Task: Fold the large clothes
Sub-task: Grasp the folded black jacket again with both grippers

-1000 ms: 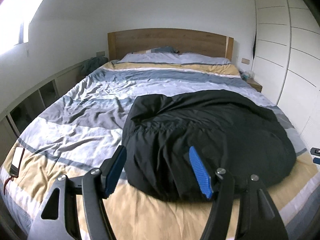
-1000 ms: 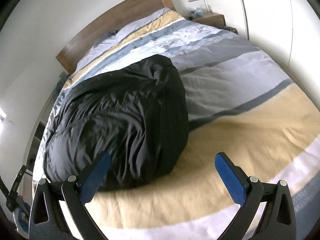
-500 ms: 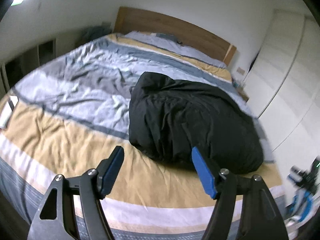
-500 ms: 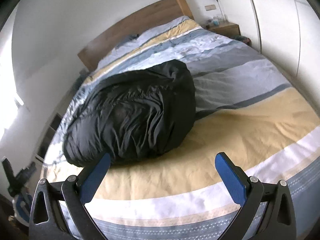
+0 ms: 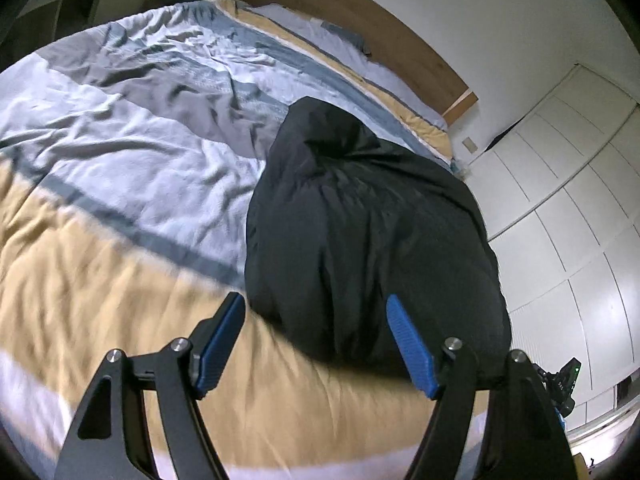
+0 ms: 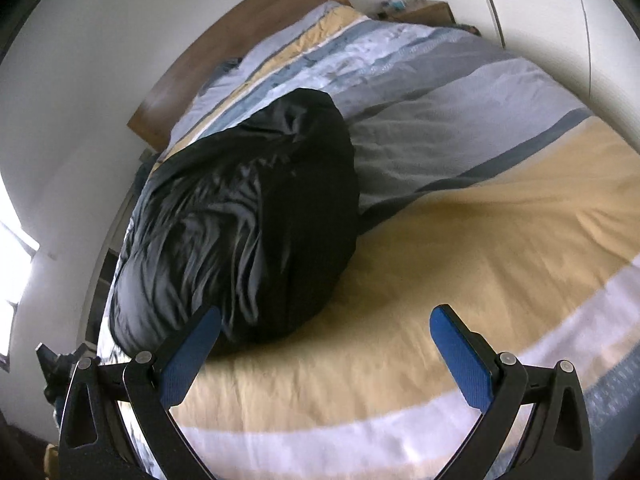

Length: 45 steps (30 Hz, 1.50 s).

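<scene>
Plainly, the coat [image 5: 368,224] lies lengthwise toward the headboard, nearer the left tool [image 5: 316,344]; right tool [image 6: 326,354] beside it, both wide open, empty.

Jacket [image 5: 368,224] on bed [image 5: 120,168], headboard [image 5: 360,28] behind.

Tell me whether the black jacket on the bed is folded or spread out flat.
Folded, or at least bundled: the black jacket sits as one puffy, rounded mound on the striped duvet, no sleeves laid out. How neatly, cannot tell.

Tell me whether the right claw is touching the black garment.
Apart. The right wrist view shows the right claw open, with yellow bedding visible between its fingers and the black garment.
</scene>
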{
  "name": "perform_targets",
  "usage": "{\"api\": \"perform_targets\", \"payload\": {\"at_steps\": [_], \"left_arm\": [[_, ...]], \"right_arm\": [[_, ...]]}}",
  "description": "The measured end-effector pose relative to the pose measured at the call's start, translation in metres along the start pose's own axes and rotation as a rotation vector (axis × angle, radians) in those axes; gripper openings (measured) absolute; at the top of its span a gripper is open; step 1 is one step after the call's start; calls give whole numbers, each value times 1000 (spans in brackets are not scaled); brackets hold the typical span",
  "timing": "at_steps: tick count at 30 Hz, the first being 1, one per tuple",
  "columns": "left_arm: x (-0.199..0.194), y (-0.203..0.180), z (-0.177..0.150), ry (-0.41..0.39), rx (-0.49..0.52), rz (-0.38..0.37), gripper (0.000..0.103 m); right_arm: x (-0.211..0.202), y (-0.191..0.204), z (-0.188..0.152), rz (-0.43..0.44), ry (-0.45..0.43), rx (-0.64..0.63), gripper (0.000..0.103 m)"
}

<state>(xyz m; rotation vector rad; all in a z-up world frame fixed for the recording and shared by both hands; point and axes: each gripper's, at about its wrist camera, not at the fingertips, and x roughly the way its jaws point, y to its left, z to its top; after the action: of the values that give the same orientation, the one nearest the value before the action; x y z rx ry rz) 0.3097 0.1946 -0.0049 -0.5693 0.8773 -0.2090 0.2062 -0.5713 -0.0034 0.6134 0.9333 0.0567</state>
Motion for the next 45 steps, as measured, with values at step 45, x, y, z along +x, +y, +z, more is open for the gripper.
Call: {"api": "perform_targets", "payload": {"at_steps": [45], "left_arm": [[223, 40, 50, 340, -122, -414, 103]], "right_arm": [[222, 2, 61, 502, 323, 61, 103]]}}
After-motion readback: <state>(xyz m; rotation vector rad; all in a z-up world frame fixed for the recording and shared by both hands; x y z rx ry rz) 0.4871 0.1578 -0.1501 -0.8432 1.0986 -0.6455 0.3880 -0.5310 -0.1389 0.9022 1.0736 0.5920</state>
